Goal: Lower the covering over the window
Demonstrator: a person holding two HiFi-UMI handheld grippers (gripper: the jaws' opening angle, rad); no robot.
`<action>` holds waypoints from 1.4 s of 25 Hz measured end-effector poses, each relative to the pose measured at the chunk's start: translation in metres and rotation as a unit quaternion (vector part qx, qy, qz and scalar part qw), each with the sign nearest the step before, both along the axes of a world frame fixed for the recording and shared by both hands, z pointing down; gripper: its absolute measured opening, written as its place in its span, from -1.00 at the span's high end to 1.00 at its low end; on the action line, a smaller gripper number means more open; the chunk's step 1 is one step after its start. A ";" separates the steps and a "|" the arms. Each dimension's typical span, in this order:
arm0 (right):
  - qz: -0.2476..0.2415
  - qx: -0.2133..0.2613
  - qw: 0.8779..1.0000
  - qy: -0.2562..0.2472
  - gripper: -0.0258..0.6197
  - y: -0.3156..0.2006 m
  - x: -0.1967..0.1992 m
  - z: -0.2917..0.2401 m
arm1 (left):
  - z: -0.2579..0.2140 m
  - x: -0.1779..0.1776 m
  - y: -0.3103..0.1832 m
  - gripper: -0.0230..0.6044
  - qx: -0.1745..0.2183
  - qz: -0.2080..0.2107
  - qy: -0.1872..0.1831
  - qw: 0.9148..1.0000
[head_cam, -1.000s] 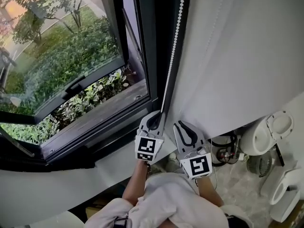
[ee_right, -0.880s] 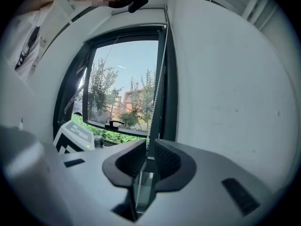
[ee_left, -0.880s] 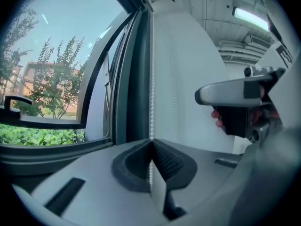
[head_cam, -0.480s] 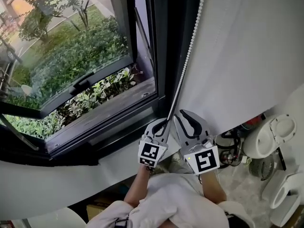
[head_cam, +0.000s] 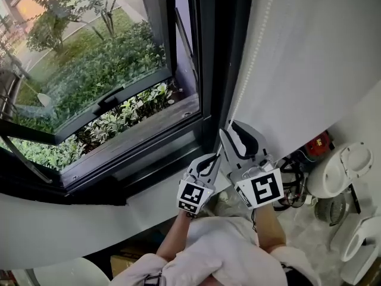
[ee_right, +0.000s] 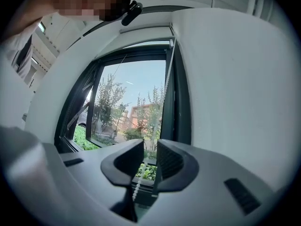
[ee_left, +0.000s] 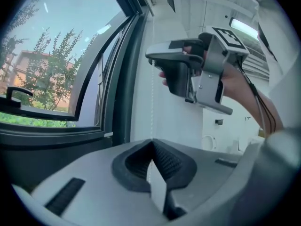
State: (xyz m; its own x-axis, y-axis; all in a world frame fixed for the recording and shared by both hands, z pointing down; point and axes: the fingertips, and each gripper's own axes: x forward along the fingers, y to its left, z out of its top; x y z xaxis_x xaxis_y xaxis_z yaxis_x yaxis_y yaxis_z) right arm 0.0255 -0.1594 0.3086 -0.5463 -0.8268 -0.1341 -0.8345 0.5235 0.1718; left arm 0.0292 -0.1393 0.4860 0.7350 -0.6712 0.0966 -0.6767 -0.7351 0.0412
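Your left gripper (head_cam: 211, 157) has its fingers pinched tight on the bead chain (ee_left: 153, 108), holding tension. Your right gripper (head_cam: 239, 127), its fingers just opened wide, straddles the chain higher up (probably for the next grip). The window (head_cam: 89, 82) is still uncovered, with the blind (ee_right: 141, 34) apparently rolled up at the top.

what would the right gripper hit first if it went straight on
The bead chain, already between the tongs of the right gripper, which have just been opening. Past it, probably the dark window frame; depth is unclear.
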 end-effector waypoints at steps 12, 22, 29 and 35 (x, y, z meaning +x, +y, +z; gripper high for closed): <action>-0.006 0.002 0.999 -0.053 0.90 0.021 0.003 0.004 | 0.009 0.005 0.015 0.88 -0.012 0.022 0.017 1.000; -0.019 -0.047 0.997 -0.055 0.90 0.034 0.000 0.048 | 0.054 0.015 0.027 0.88 -0.053 0.041 -0.013 0.998; -0.025 -0.075 0.995 -0.064 0.90 0.036 0.001 0.077 | 0.083 0.013 0.032 0.88 -0.079 0.041 -0.027 0.996; -0.036 -0.097 0.993 -0.064 0.91 0.034 -0.001 0.103 | 0.108 0.011 0.035 0.88 -0.089 0.044 -0.037 0.994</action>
State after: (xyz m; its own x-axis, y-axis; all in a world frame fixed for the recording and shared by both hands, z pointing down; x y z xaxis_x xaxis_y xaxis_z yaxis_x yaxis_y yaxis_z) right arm 0.0248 -0.1255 0.4111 -0.5942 -0.8029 -0.0476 -0.8018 0.5960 -0.0438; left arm 0.0404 -0.1039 0.5938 0.7767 -0.5722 0.2633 -0.6161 -0.7772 0.1285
